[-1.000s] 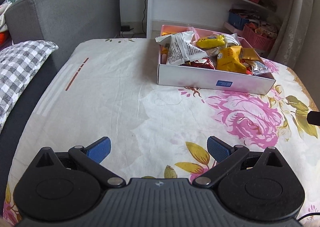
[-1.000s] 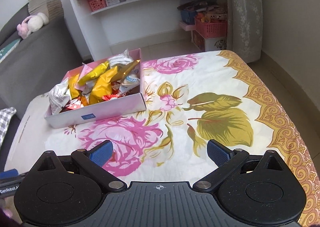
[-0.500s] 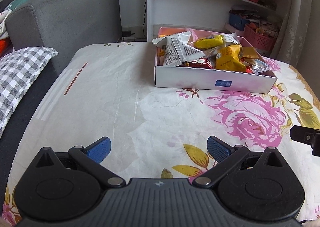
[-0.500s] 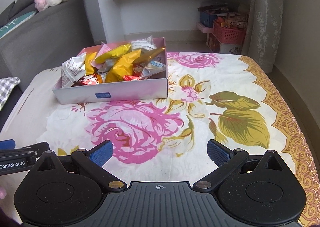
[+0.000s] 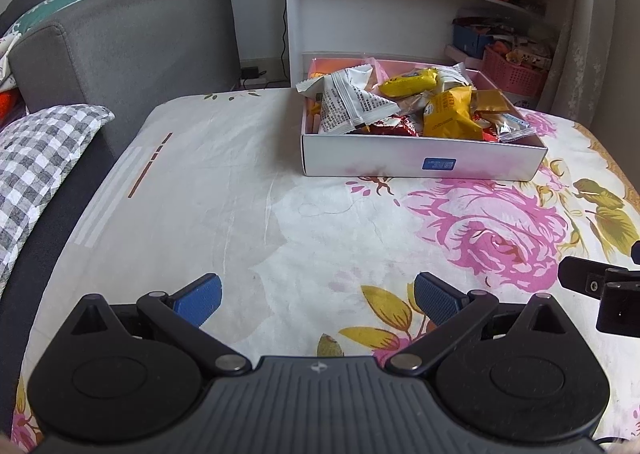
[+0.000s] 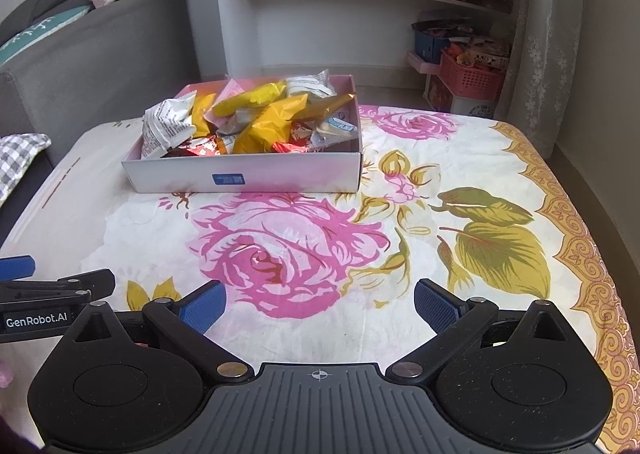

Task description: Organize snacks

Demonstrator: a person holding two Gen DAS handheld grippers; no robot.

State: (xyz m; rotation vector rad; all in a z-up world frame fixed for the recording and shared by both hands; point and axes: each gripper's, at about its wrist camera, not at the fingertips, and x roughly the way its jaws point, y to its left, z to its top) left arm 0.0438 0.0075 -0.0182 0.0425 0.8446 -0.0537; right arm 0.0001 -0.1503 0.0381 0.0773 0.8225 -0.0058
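Observation:
A shallow white and pink box [image 5: 424,164] [image 6: 244,177] stands at the far side of the flowered tablecloth. It is heaped with several snack packets: a white one [image 5: 352,106] [image 6: 168,128], yellow ones [image 5: 450,114] [image 6: 268,126] and red ones [image 5: 394,128]. My left gripper [image 5: 318,298] is open and empty, low over the cloth in front of the box. My right gripper [image 6: 318,300] is open and empty, over the pink rose print. Each gripper shows at the edge of the other's view.
A grey sofa [image 5: 120,42] with a checked cushion [image 5: 36,158] lies left of the table. A white shelf unit [image 6: 360,6] with pink baskets [image 6: 470,76] stands behind. A curtain [image 6: 548,34] hangs at the right. The table's right edge [image 6: 592,254] has a gold border.
Both grippers have pulled back and turned, so the box now sits farther off and more centred. The right gripper swung left to face it. Both stayed open.

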